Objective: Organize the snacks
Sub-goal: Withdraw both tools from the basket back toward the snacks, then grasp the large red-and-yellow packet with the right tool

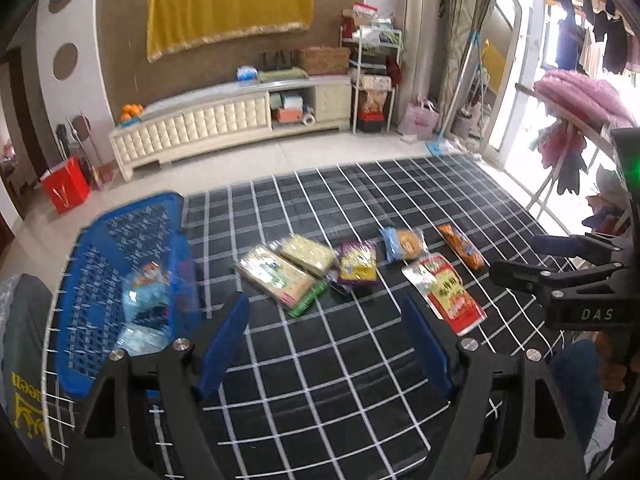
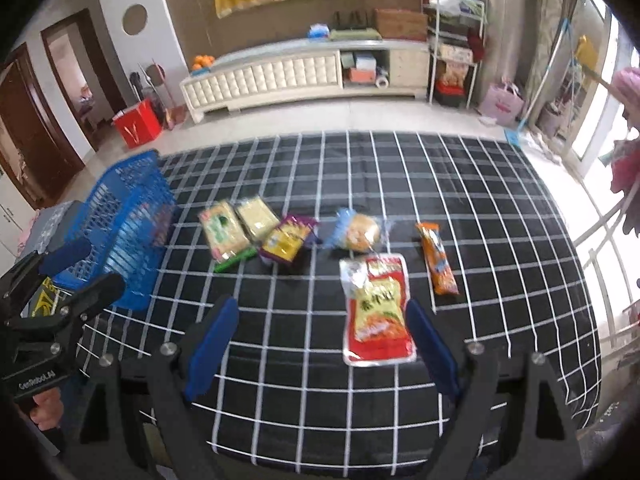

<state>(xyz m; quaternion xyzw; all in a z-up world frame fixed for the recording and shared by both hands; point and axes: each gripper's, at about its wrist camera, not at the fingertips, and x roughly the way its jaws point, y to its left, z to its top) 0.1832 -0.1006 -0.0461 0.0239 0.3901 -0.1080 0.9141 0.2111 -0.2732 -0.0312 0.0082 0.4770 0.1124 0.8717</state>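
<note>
Several snack packs lie on a black checked table: two pale cracker packs (image 1: 280,274) (image 2: 224,230), a purple-yellow pack (image 1: 358,266) (image 2: 286,240), a bun in a blue wrapper (image 1: 404,242) (image 2: 358,230), a red pouch (image 1: 446,292) (image 2: 376,312) and an orange stick pack (image 1: 462,246) (image 2: 436,256). A blue basket (image 1: 120,280) (image 2: 120,228) at the left holds some packs. My left gripper (image 1: 326,344) is open and empty above the table, right of the basket. My right gripper (image 2: 322,342) is open and empty, its right finger beside the red pouch.
The table's front edge is just below both grippers. A grey bag (image 1: 24,360) sits left of the basket. Behind the table stand a white TV cabinet (image 2: 304,72), a red bag (image 2: 138,122) and a cluttered shelf rack (image 2: 454,40).
</note>
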